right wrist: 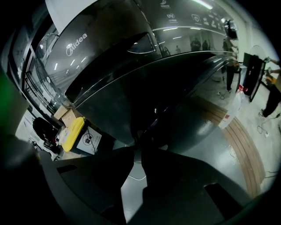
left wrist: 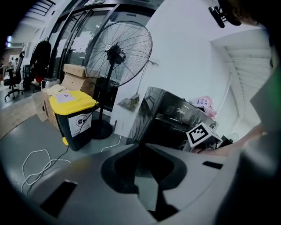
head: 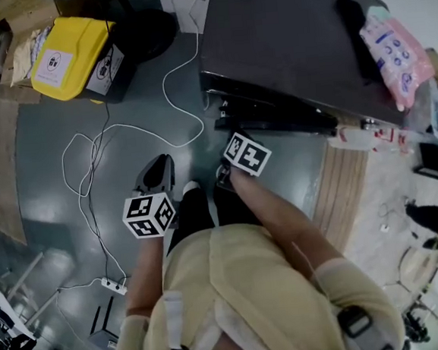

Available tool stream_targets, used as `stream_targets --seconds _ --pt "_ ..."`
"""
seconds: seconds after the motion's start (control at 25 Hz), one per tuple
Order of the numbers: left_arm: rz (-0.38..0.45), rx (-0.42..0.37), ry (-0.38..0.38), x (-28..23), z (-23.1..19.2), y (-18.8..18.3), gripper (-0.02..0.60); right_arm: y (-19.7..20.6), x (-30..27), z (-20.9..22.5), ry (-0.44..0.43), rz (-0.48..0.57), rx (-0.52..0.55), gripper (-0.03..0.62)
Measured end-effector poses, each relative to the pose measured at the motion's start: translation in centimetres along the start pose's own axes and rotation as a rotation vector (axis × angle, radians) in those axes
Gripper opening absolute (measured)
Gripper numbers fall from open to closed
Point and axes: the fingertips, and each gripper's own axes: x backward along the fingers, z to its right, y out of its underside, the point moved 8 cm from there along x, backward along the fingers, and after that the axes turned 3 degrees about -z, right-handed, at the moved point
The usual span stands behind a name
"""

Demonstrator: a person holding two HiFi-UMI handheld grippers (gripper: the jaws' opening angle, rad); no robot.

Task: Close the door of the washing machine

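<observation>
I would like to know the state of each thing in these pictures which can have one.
Glossy dark washing machine door: open, swung out from the front.
Yellow plastic bin lid: closed.
Left hand-held gripper: shut, empty.
Right hand-held gripper: shut, empty.
Black pedestal fan: upright; whether it turns, cannot tell.

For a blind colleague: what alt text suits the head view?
A person in a yellow top, seen from above, holds the left claw and right claw near a dark washing machine; a yellow-lidded bin and white cable sit on the floor.
</observation>
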Motion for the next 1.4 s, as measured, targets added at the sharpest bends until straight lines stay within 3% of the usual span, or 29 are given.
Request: stream_targets --seconds 0.8,1.16,1.4 --pt "0.043 0.05 -0.069 2.6 -1.6 0.0 0.043 -1.1 -1.1 -0.6 0.0 0.055 0.037 0.055" --pt "0.078 0.051 0.005 3.0 -1.5 -1.5 0.043 -0.9 1.1 -1.9 -0.063 0.152 0.113 0.055" --pt "0.085 0.052 0.067 2.6 -0.9 -2.1 0.043 -0.9 3.6 -2.2 -0.102 0.202 0.076 0.055"
